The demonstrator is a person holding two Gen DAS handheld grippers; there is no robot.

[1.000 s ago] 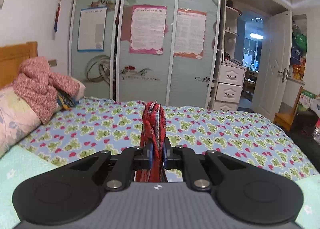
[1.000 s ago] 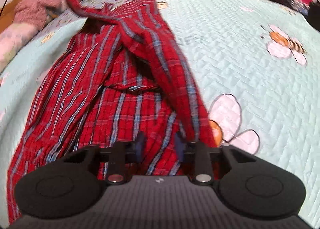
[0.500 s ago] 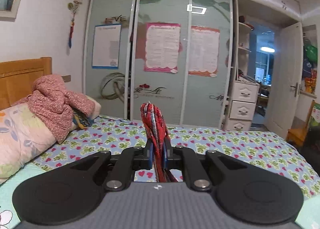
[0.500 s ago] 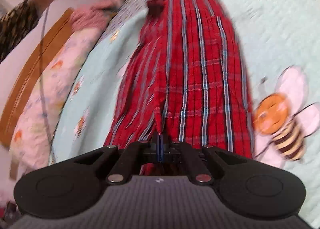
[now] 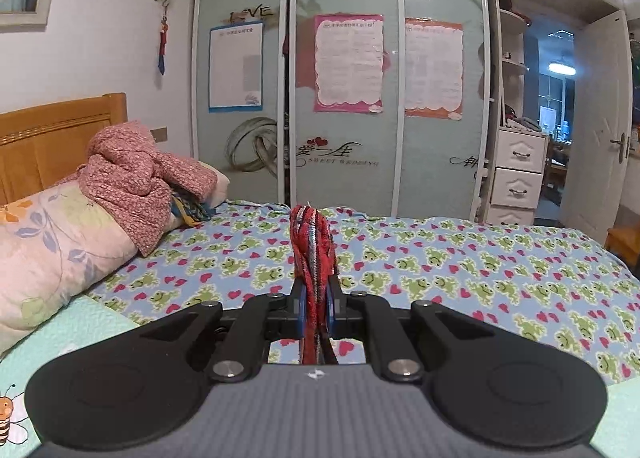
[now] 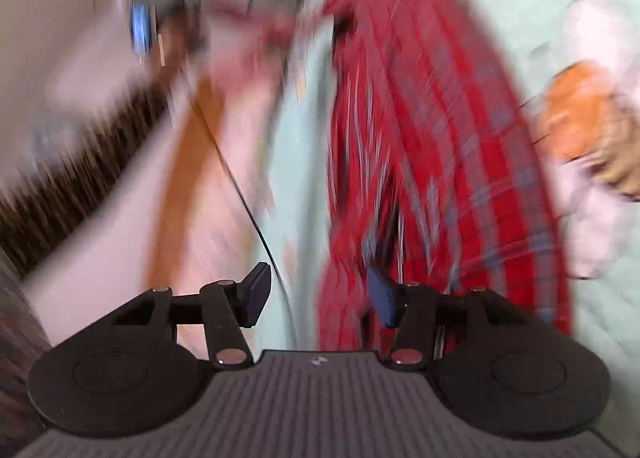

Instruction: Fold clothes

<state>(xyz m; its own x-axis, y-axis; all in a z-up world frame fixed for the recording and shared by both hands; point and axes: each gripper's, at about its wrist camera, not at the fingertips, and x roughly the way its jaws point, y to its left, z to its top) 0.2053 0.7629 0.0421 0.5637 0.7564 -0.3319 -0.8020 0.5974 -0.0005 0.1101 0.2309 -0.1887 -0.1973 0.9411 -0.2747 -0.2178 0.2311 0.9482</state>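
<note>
One red plaid shirt (image 5: pixel 313 242) is pinched inside the left claw (image 5: pixel 314 308).

"LOVE" stands on the wardrobe door (image 5: pixel 240 98).

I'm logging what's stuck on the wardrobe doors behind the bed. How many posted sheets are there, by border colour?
Blue-bordered sheet: 1
Pink-bordered sheet: 1
Orange-bordered sheet: 1
Total: 3
</note>
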